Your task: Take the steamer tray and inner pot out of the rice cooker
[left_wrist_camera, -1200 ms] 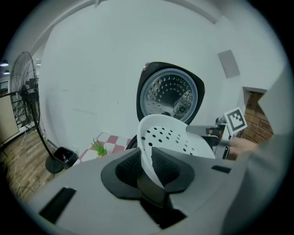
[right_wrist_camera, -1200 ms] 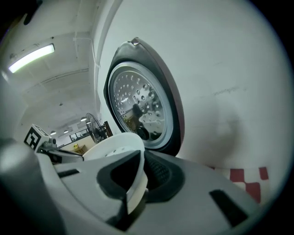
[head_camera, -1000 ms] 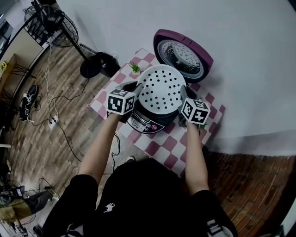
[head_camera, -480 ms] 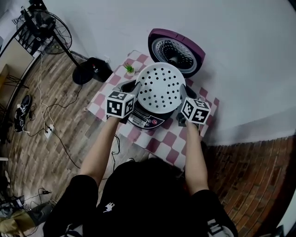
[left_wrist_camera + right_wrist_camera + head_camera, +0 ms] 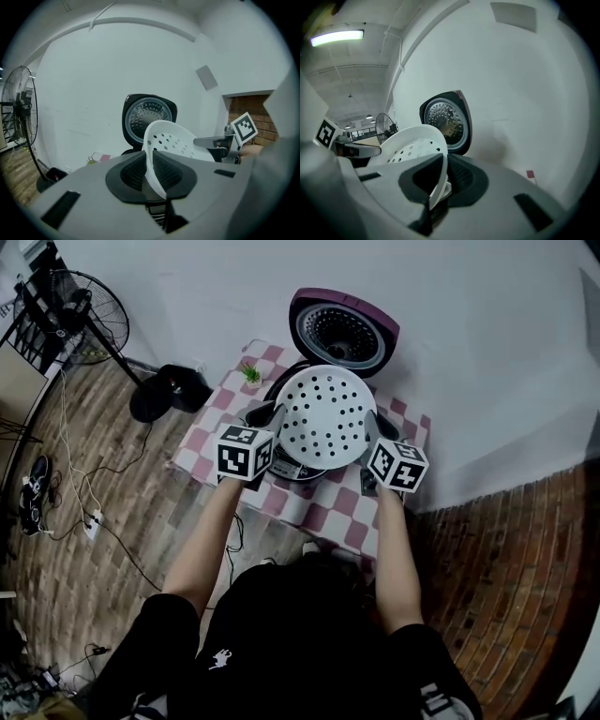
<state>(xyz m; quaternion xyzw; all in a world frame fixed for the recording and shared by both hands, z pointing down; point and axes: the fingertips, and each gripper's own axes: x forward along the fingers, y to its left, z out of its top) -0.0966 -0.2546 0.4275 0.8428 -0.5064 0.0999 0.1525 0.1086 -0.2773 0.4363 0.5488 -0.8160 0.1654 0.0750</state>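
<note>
White steamer tray (image 5: 325, 417) is round, shallow, peppered with small holes.

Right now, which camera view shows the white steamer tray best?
The head view: it shows the whole steamer tray from above, over the rice cooker. The left gripper view and the right gripper view each show only one rim and part of its inside.

The steamer tray (image 5: 326, 416) hangs between your left fingers (image 5: 131, 173) and right fingers (image 5: 461, 180), rim inside each pair; the rice cooker (image 5: 298, 470) stands below on the worktop (image 5: 328, 517), its lid (image 5: 342, 329) beyond.
</note>
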